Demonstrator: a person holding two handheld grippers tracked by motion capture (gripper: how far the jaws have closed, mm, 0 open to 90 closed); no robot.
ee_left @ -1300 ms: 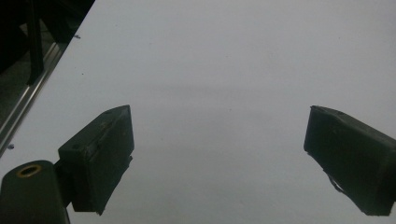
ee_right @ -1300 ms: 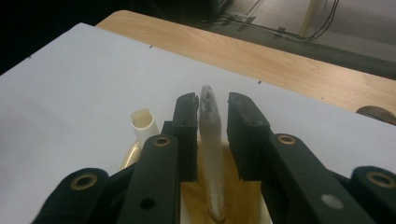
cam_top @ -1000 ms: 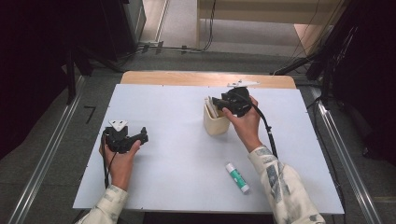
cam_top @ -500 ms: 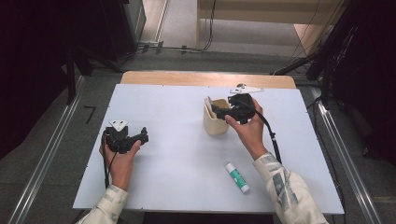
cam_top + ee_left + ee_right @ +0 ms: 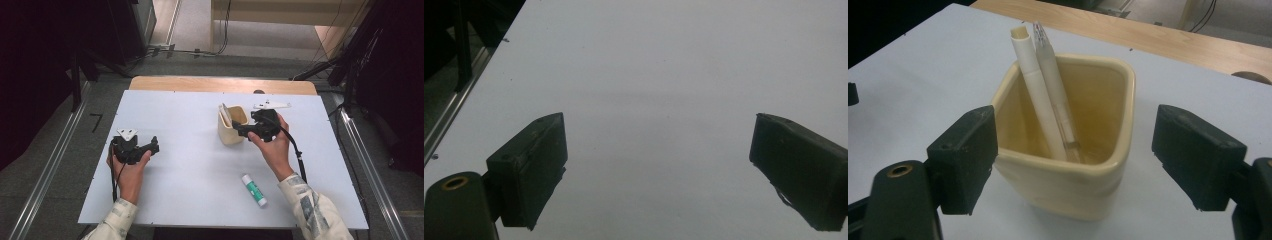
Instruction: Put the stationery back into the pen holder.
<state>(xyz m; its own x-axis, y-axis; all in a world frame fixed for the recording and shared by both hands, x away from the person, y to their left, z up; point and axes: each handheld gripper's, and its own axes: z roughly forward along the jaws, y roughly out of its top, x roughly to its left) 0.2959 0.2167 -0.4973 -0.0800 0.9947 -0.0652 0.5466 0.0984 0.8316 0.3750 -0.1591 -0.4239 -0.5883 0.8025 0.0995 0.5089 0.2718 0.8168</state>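
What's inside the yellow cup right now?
Two white pens stand in the yellow cup, leaning against its far-left corner with their tops above the rim. The near wall hides the cup's floor and the pens' lower tips.

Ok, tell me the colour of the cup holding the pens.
Pale cream-yellow cup, clearest in the right gripper view.

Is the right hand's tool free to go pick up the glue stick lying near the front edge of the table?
Probably yes: the right tool is open beside the cream cup, holding nothing, and the glue stick lies alone on bare table.
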